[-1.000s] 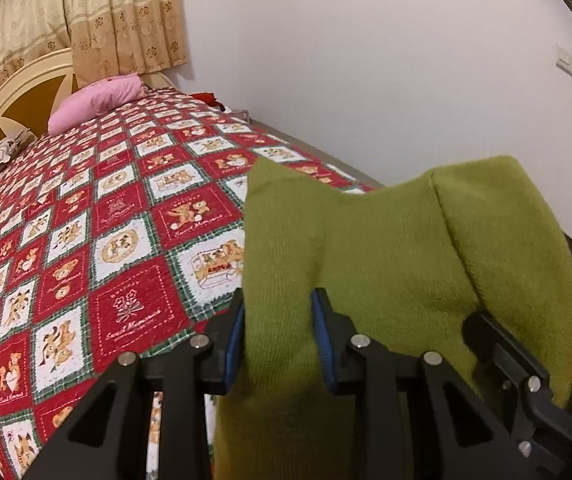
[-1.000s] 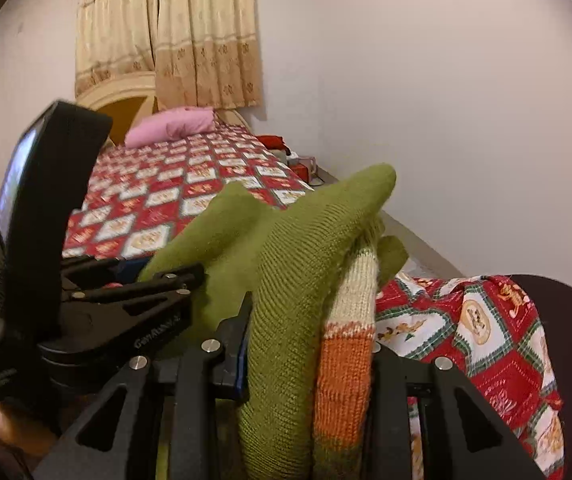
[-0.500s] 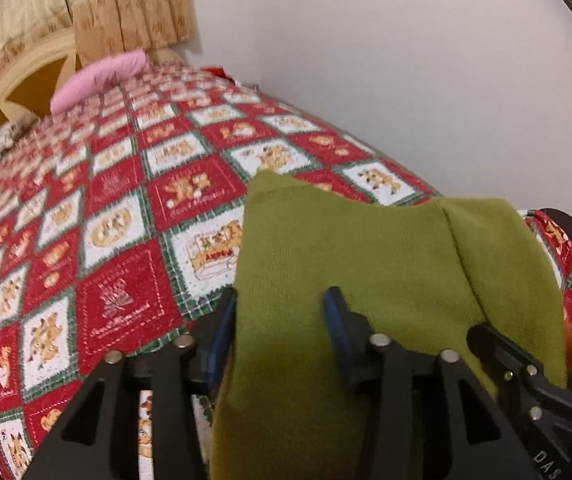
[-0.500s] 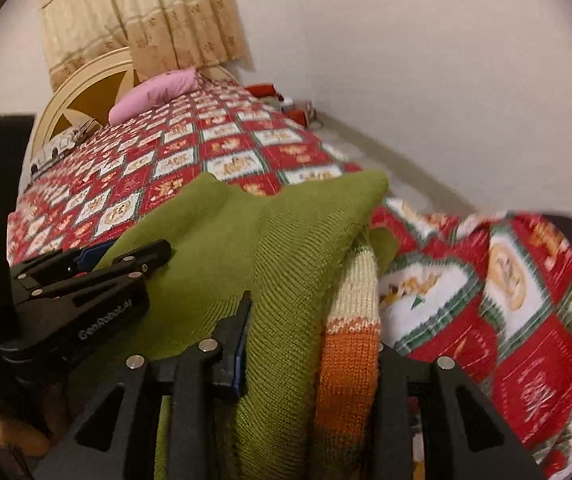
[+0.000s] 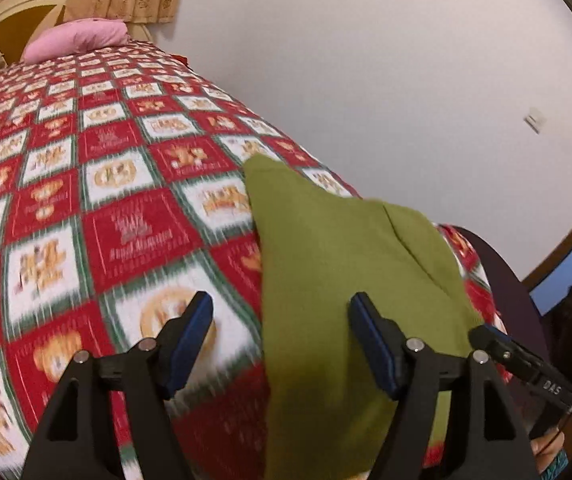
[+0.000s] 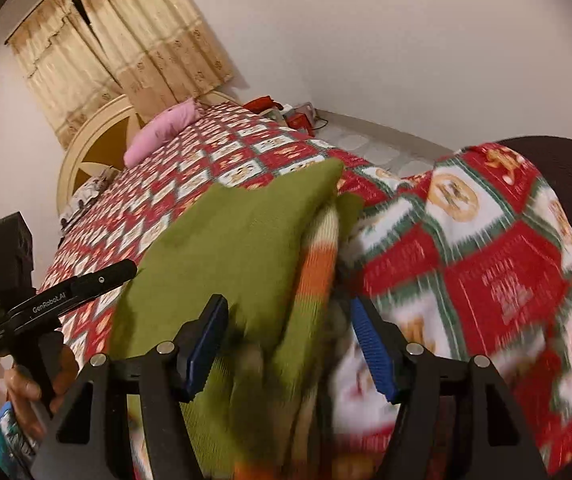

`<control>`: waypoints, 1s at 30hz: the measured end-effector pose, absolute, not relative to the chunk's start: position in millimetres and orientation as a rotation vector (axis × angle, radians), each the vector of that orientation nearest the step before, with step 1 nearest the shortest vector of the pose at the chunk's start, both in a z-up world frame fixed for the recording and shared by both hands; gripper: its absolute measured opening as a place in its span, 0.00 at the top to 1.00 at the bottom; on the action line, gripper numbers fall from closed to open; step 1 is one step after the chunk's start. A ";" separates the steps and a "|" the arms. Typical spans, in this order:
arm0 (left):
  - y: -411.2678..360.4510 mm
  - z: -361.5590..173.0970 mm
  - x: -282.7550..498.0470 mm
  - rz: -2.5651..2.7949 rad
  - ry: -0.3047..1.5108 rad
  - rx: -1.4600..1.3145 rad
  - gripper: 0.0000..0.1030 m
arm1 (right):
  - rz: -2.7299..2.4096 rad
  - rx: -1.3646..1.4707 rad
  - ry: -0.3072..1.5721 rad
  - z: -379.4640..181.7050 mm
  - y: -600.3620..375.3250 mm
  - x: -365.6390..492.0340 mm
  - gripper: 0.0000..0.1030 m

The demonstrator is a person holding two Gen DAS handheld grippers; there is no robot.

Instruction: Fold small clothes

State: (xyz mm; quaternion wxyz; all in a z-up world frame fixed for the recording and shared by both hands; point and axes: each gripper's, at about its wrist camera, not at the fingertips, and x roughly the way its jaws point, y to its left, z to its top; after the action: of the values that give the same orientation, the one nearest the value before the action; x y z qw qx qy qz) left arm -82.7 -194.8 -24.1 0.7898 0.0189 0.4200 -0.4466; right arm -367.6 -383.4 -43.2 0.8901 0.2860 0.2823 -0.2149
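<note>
Lying folded on the red, white and green patchwork quilt (image 5: 98,216) near the bed's foot end: the olive-green knitted garment (image 5: 326,280), its orange-and-cream striped part (image 6: 318,264) showing along the right edge in the right wrist view; top layer flat, one corner pointing up toward the headboard; a fold seam runs down its right side in the left wrist view.

Left gripper (image 5: 282,340): jaws spread and opening; blue pads clear of the cloth on the left side, the garment's left edge sits between the fingers, right pad (image 5: 374,344) over the fabric; whether that pad touches the knit I cannot tell; no pinch visible.

Right gripper (image 6: 290,344): jaws spread and opening; green knit and striped edge lie between the fingers, pads apart from the fabric as far as the blur allows; no pinch visible.

Each gripper shows in the other's view: the left one at the left edge of the right wrist view, a hand (image 6: 26,392) wrapped on its handle; the right one at the right edge of the left wrist view.

Background: pink pillow (image 5: 78,38) by the cream curved headboard (image 6: 86,148); beige patterned curtains (image 6: 126,48) above; plain white wall (image 5: 366,60) on the right; both views motion-blurred.
</note>
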 end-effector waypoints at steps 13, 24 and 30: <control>-200.2 -54.9 -108.9 -1.027 1.042 -0.027 0.34 | -0.435 0.452 0.734 -69.8 -337.0 -350.7 0.35; -189.1 -25.8 -123.2 -1.009 1.060 -0.007 0.66 | -0.366 0.702 0.722 -57.2 -355.6 -362.7 0.78; -191.2 -41.4 -133.9 -0.930 1.067 0.112 0.66 | -0.363 0.735 0.747 -68.0 -355.1 -373.8 0.79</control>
State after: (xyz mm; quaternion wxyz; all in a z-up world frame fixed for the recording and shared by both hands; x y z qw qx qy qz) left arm -133.9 -191.2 -41.4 0.7585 0.0513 0.4898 -0.4267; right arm -373.8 -355.1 -68.0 0.8502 0.3489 0.3546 -0.1723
